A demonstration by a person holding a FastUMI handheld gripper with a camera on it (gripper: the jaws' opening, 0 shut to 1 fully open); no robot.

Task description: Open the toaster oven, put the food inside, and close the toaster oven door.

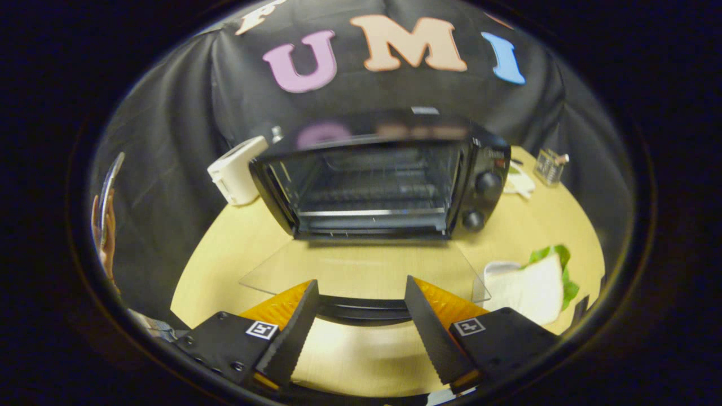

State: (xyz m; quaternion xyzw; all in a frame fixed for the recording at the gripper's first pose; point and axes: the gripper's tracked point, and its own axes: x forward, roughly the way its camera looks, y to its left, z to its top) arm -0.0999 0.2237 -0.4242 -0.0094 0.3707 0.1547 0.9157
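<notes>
Toaster oven (pixel 383 180) sits mid-table on the pale wood table (pixel 225 254), black, door (pixel 361 270) dropped fully open and lying flat toward me, glass pane see-through, its dark handle bar (pixel 364 310) at the near edge. Left of the oven, a hand (pixel 104 237) at the booth side holding something thin and curved, can't tell what. Closer to the oven's left rear corner, a white boxy appliance (pixel 237 169), touching or nearly touching the oven, can't tell which. Inside the oven a wire rack (pixel 372 194), nothing on it. My gripper (pixel 361 299) is spread wide, holding nothing; fingers straddle the door handle without pressing it. Two knobs (pixel 486 183) on the oven's right panel. Right of the open door, the sandwich (pixel 533 285), white bread with green lettuce, on the table. Behind it, right of the oven, a small clear container (pixel 550 166).
</notes>
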